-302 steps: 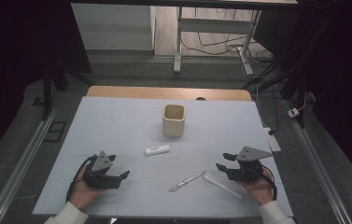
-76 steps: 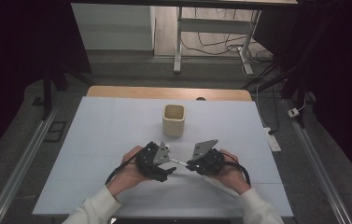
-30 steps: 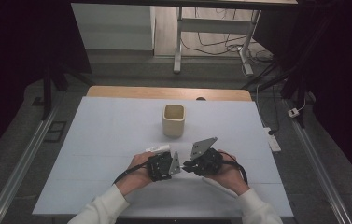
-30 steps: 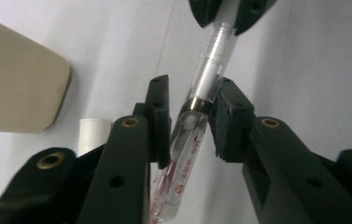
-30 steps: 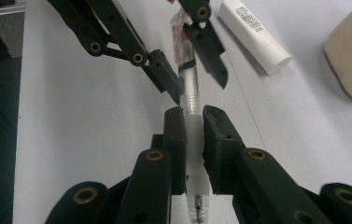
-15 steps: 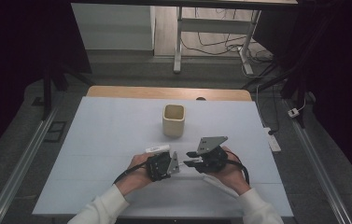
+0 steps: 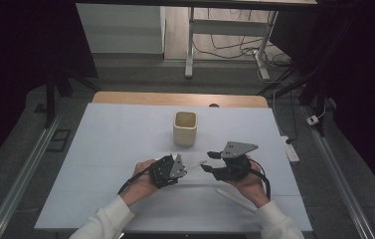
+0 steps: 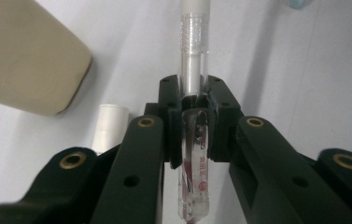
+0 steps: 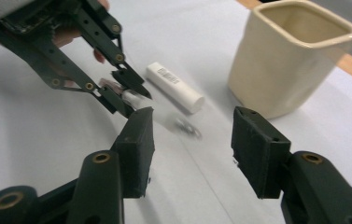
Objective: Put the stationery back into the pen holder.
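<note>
A clear pen-like tube (image 8: 193,56) with red print and a white end is clamped in my left gripper (image 8: 194,100), whose jaws are shut on its middle. In the high view the left gripper (image 7: 182,167) holds the tube (image 7: 195,163) pointing right, just above the white table. My right gripper (image 7: 207,162) faces it at the tube's free end. Its jaws have just been opening and stand apart (image 9: 191,122); the tube's blurred tip (image 9: 187,129) lies between them, untouched. A beige cup (image 7: 185,128) stands behind both grippers.
A white cylinder with a barcode label (image 9: 176,93) lies on the table between the left gripper and the cup (image 9: 295,56). A thin white stick (image 7: 232,195) lies by the right hand. The white sheet (image 7: 100,149) ends at a wooden edge (image 7: 125,97) at the back.
The right gripper's jaws have spread apart off the tube's end and the right hand has drawn slightly to the right. The left gripper stays in place with the tube.
</note>
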`<state>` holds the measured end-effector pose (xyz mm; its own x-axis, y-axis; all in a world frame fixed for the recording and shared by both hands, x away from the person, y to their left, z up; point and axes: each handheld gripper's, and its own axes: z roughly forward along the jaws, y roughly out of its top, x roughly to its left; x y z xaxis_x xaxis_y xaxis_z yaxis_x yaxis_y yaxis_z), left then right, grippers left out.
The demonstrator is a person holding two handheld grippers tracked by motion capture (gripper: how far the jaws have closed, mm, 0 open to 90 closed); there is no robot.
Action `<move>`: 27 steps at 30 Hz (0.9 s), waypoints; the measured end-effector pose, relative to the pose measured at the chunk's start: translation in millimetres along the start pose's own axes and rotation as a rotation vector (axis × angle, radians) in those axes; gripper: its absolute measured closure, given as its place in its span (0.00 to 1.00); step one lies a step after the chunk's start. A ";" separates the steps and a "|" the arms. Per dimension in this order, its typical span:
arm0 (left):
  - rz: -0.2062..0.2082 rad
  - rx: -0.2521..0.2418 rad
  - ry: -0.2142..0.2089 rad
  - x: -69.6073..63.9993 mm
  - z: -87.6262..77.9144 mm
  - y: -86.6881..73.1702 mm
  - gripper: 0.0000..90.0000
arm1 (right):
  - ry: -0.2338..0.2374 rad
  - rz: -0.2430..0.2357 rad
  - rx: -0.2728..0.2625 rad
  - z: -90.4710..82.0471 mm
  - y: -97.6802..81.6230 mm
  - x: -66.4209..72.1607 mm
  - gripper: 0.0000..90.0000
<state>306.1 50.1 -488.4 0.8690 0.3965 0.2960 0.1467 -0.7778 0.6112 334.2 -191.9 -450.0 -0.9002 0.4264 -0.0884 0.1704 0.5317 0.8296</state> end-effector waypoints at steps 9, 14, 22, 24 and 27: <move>-0.047 -0.042 0.010 6.0 -3.9 -3.7 0.87 | 0.001 0.064 -0.024 -0.5 -9.0 -7.4 0.50; -0.074 -0.077 0.005 7.8 -5.4 -4.6 0.87 | 0.021 0.086 -0.036 2.3 -10.7 -6.6 0.50; -0.075 -0.094 -0.019 3.1 -2.2 -2.2 0.87 | 0.056 0.097 -0.062 9.4 -10.3 -0.6 0.55; -0.073 -0.094 -0.020 1.0 -0.2 -1.5 0.87 | 0.066 0.099 -0.072 10.8 -9.9 1.1 0.57; -0.065 -0.087 -0.025 -1.3 2.6 -0.7 0.87 | 0.075 0.095 -0.080 12.0 -9.3 3.1 0.62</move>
<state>306.0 48.8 -491.1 0.8707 0.4316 0.2359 0.1624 -0.7049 0.6904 334.7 -186.8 -464.6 -0.9097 0.4142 0.0314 0.2262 0.4306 0.8738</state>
